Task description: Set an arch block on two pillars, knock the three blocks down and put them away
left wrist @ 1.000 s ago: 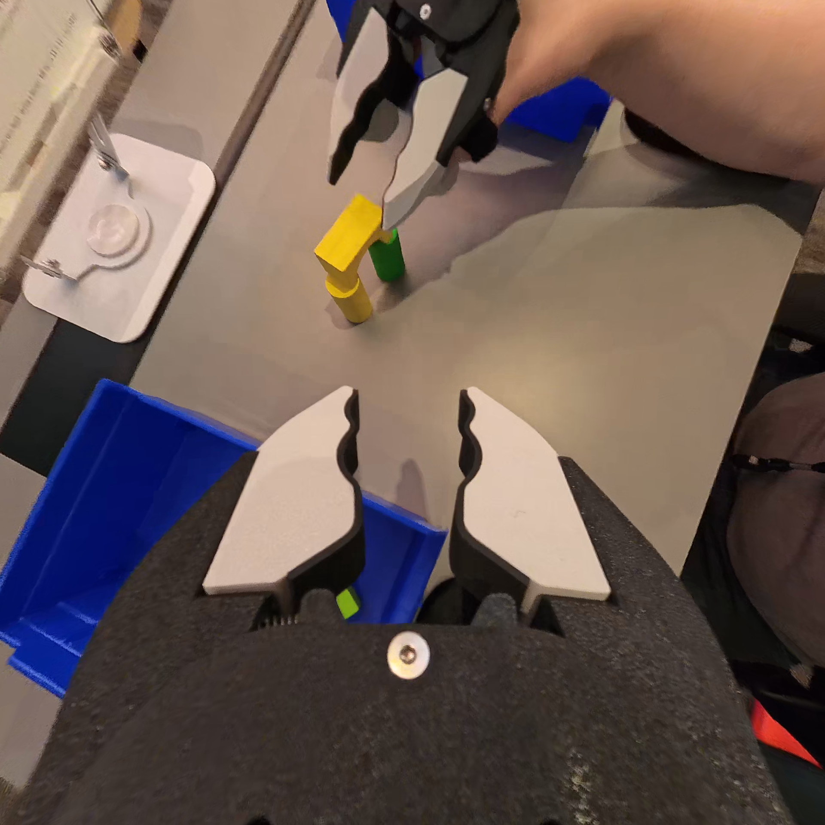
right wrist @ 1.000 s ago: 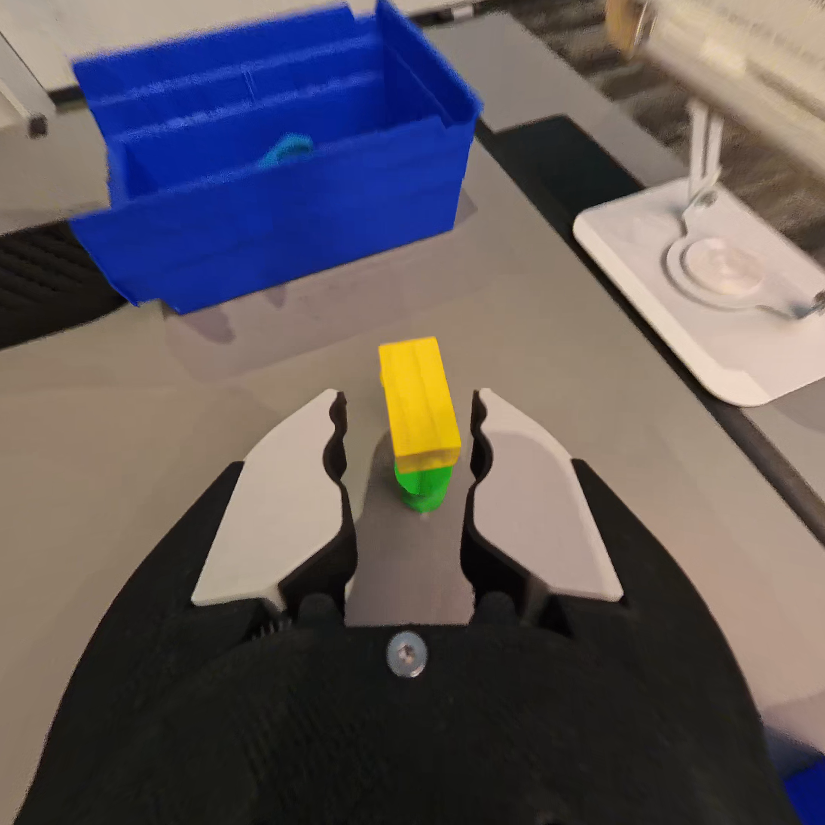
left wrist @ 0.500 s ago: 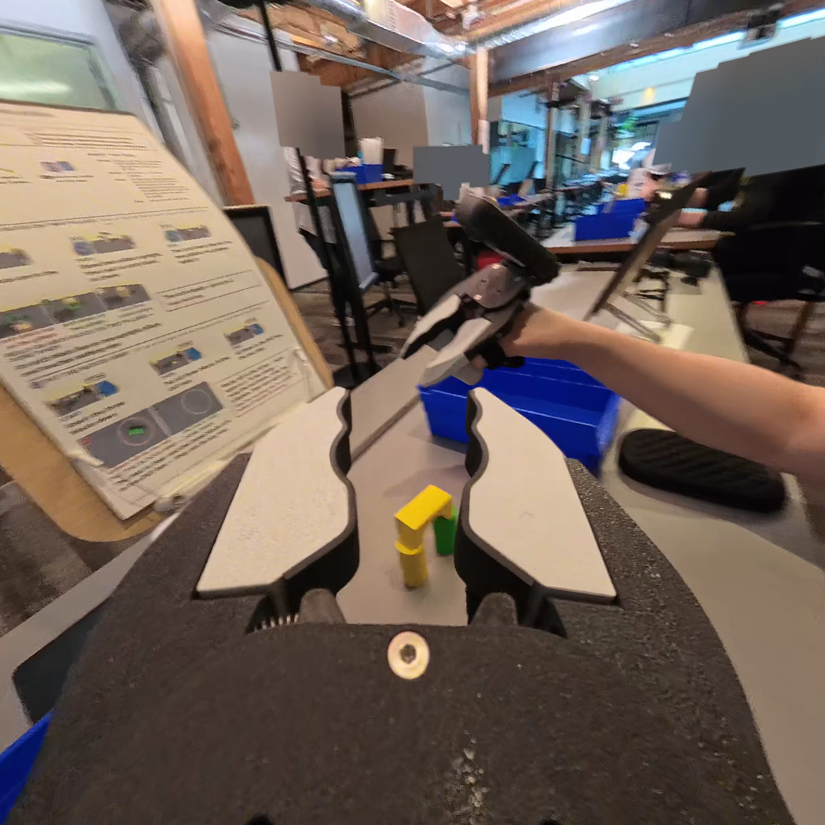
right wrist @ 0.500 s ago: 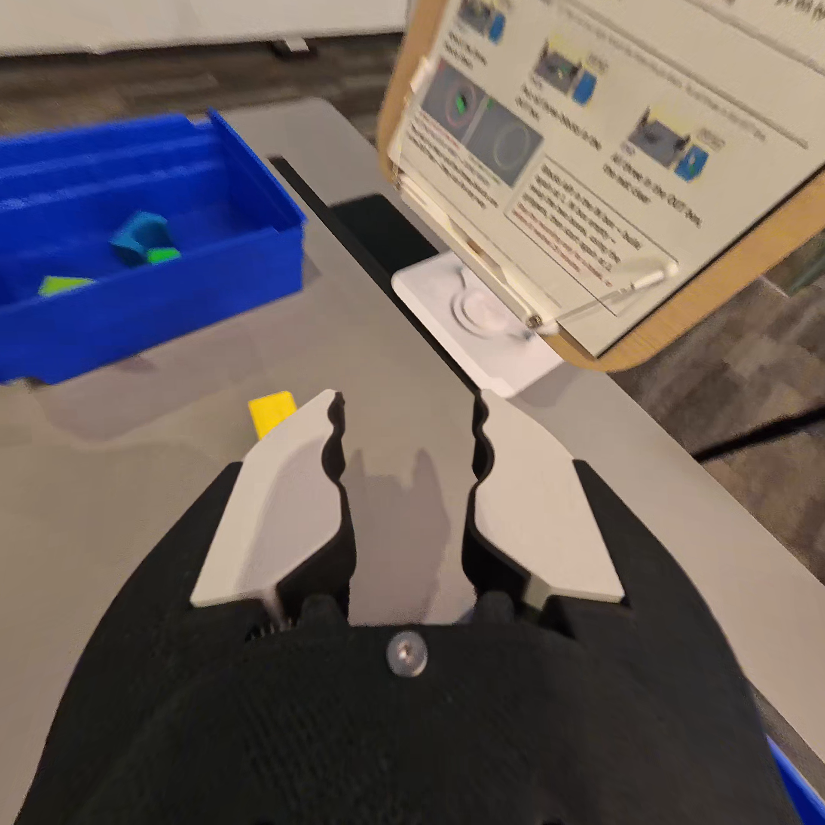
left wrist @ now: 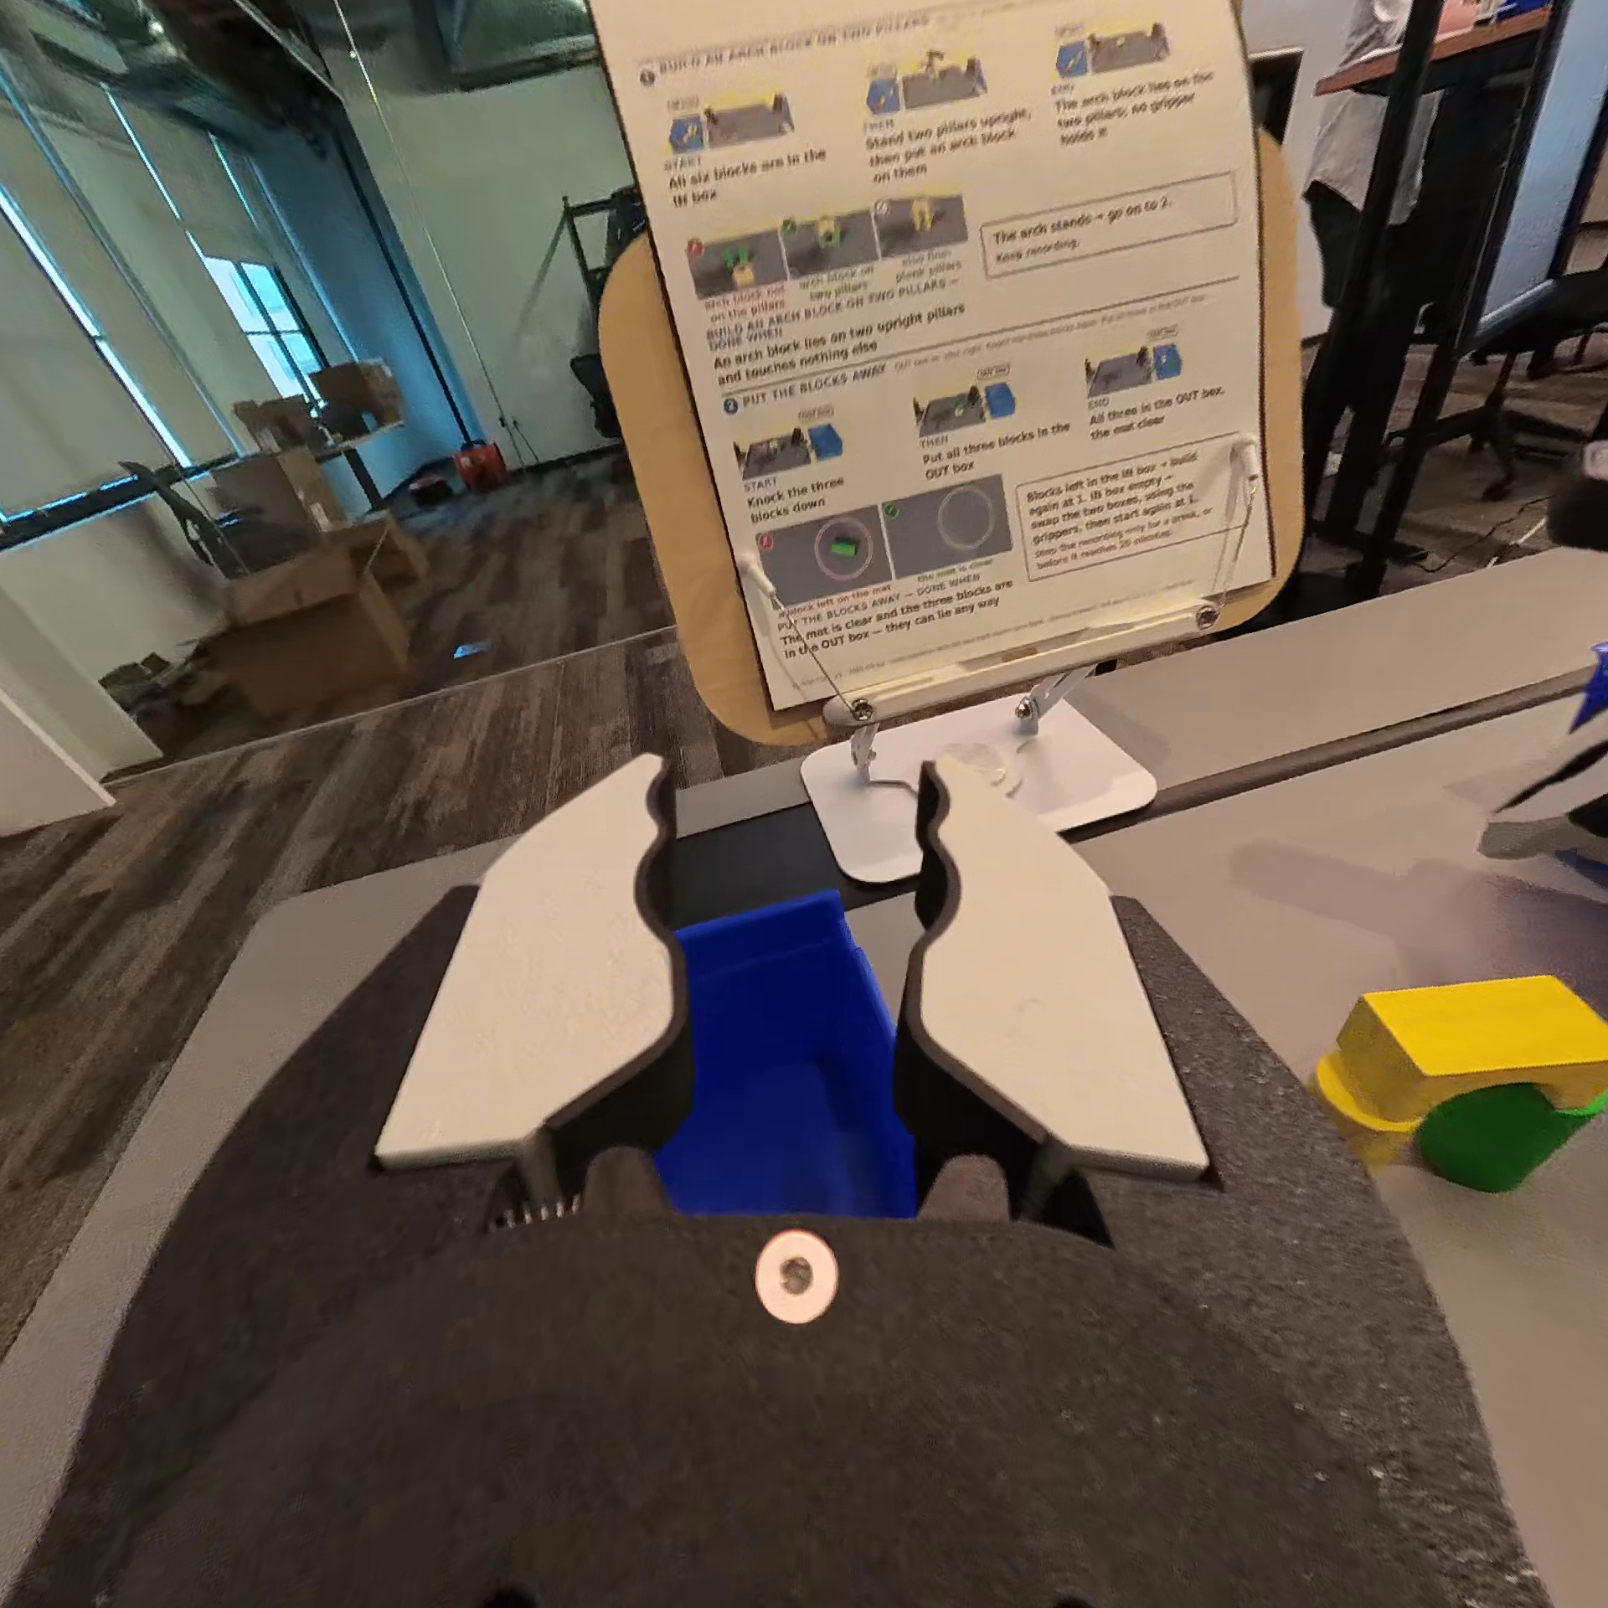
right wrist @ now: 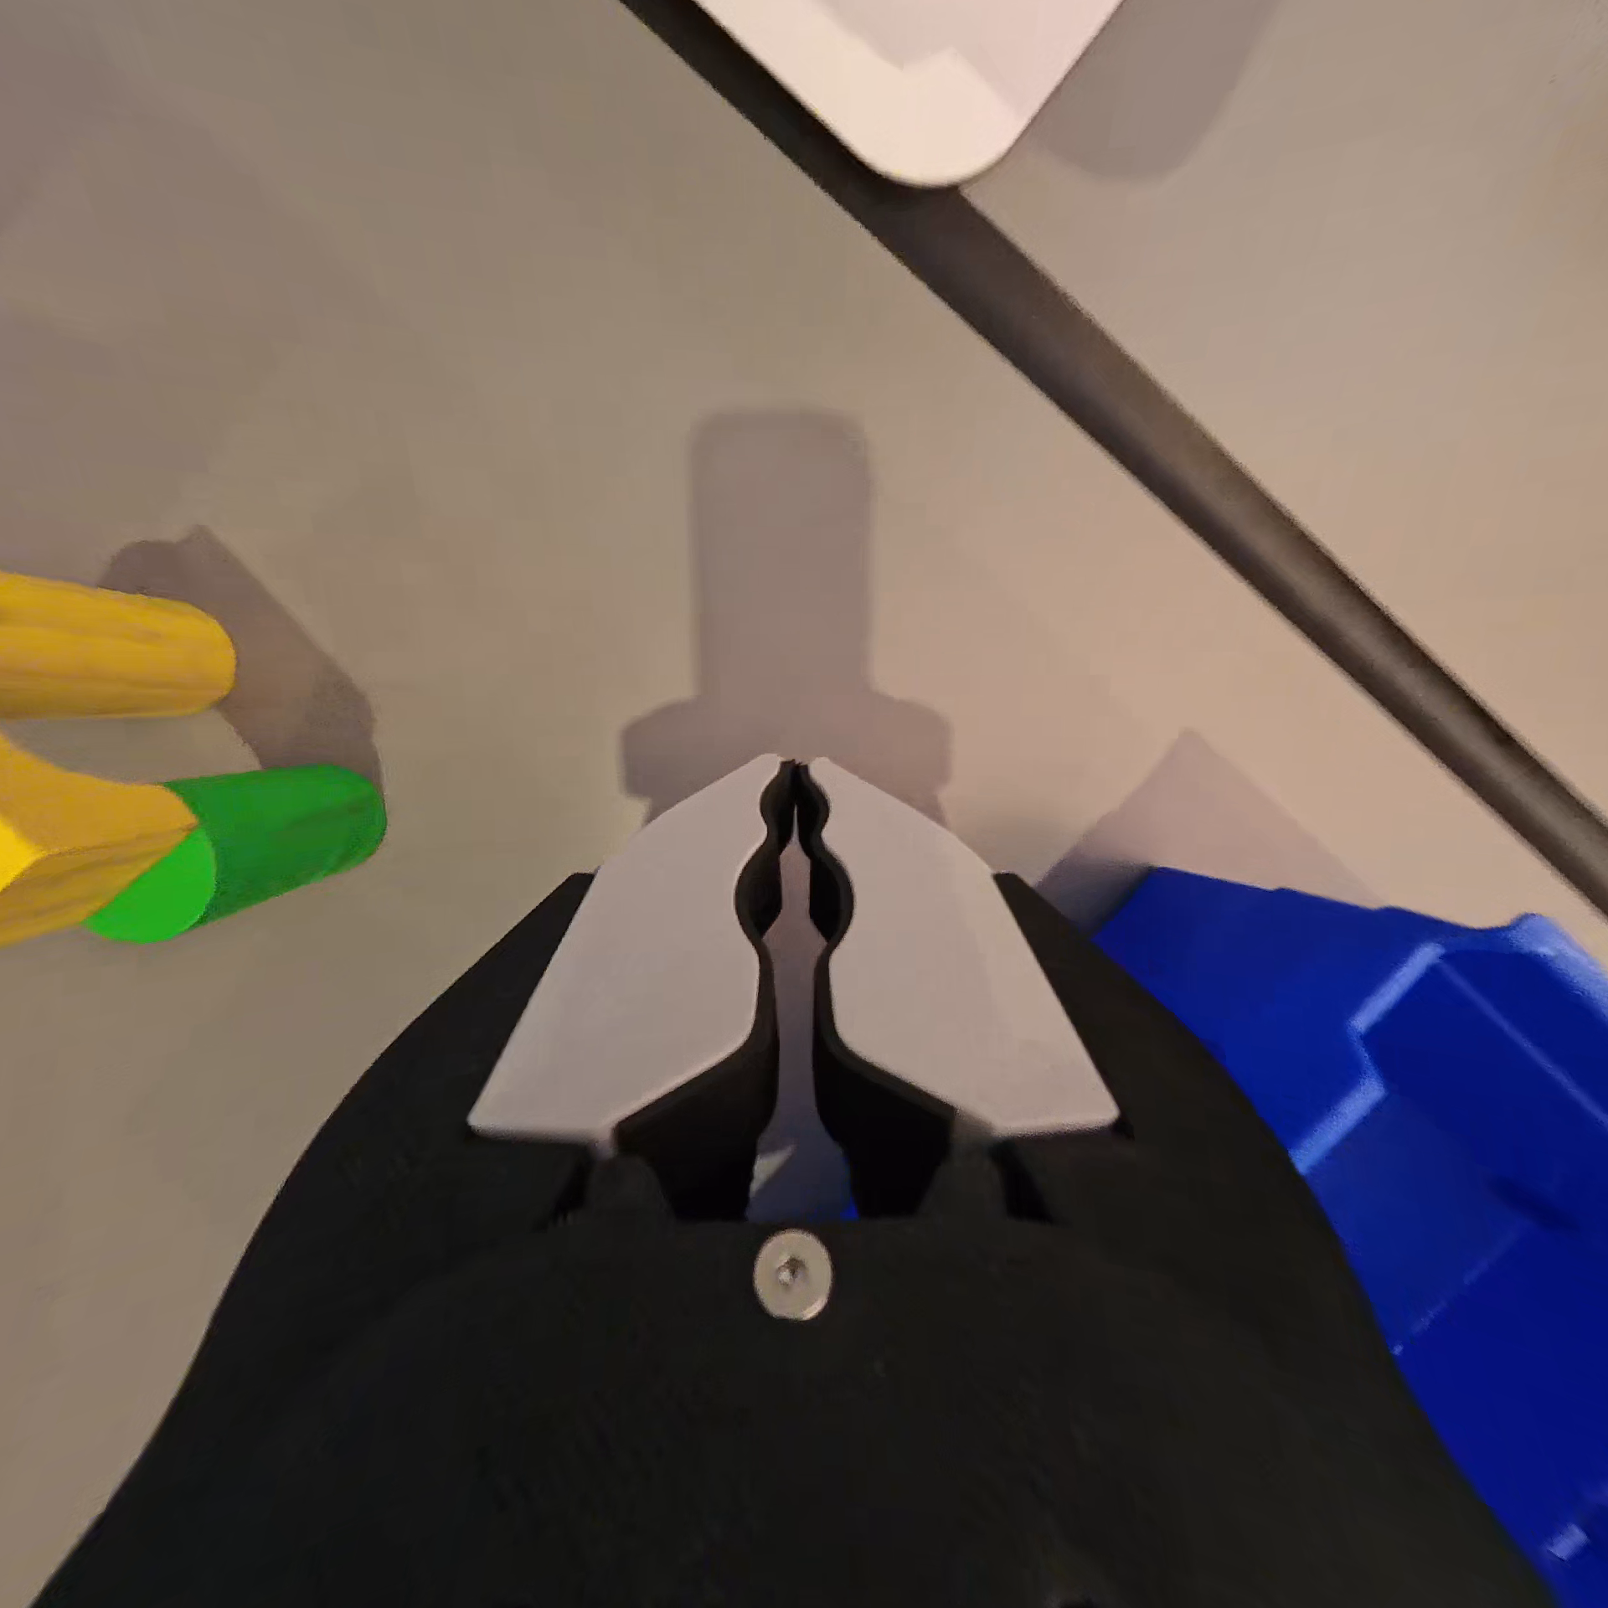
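1. Worktop: grey, fills the upper frame of the right wrist view.
2. Blue bin: lower right, beside the right gripper, jaws pressed together, empty.
3. Left gripper: jaws wide, empty.
4. Yellow arch block: right edge, resting on yellow pillar and green pillar. Judgement: sweep the closed jaws sideways, low, away from the worktop edge.

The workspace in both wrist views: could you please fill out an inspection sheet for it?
Surface: grey mat, no spills seen.
Job's things: yellow arch block resting on yellow pillar and green pillar; blue bin beside the left gripper; another blue bin beside the right gripper.
Clutter: white stand base holding an instruction sheet.
Grippers: left gripper open, empty; right gripper shut, empty.
Cables: nothing seen.
Surroundings: wood floor, cardboard boxes.
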A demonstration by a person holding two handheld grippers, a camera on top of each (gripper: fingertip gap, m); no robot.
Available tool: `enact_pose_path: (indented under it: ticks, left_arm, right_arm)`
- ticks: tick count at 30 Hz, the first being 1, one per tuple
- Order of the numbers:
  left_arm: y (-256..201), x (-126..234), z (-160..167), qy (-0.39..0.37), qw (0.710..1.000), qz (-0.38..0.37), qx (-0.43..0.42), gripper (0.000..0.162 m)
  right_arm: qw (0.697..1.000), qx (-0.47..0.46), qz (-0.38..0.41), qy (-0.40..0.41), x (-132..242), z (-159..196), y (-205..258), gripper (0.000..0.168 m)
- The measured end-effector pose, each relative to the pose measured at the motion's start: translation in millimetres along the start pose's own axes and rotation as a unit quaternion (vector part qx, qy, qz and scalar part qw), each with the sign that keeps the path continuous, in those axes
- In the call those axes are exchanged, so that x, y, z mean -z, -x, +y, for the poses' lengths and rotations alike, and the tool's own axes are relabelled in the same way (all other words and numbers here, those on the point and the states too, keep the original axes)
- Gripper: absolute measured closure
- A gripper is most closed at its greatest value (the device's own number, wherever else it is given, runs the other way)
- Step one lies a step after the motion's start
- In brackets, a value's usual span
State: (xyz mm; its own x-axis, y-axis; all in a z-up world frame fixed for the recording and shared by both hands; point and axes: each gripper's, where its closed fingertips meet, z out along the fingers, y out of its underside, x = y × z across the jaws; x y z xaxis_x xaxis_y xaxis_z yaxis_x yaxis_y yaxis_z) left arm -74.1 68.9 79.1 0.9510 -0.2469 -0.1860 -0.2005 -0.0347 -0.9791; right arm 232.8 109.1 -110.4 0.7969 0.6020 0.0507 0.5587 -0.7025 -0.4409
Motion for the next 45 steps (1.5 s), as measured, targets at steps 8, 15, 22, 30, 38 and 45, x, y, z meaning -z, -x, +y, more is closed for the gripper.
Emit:
enact_pose_path:
  ticks: [8, 15, 22, 30, 38, 45]
  left_arm:
    - [3.0, -5.5, 18.2, 0.017, 0.999, 0.005, 0.032, 0.110]
    - [3.0, -2.6, 13.9, 0.011, 0.999, 0.003, 0.031, 0.111]
    - [-0.5, -2.2, 14.6, 0.016, 0.999, 0.016, 0.036, 0.111]
    - [-8.4, -4.0, 18.3, 0.028, 0.999, 0.030, 0.027, 0.112]
    - [-13.9, -7.2, 25.4, 0.043, 0.998, 0.038, 0.017, 0.113]
    - [-19.5, 2.1, 14.1, 0.037, 0.995, 0.086, 0.018, 0.111]
  right_arm:
    - [0.999, -0.020, -0.001, 0.033, -4.2, 5.7, 5.0, 0.167]
    - [0.997, -0.024, 0.003, 0.073, -9.3, 20.6, 7.6, 0.167]
    - [0.995, -0.033, -0.016, 0.089, -20.5, 33.8, 14.7, 0.167]
    - [0.994, 0.009, -0.081, 0.068, -29.2, 19.8, 59.7, 0.167]
    - [0.973, 0.162, -0.154, 0.055, -14.1, -9.9, 169.1, 0.168]
    - [0.957, 0.251, -0.124, -0.071, 74.6, -68.5, 217.4, 0.167]
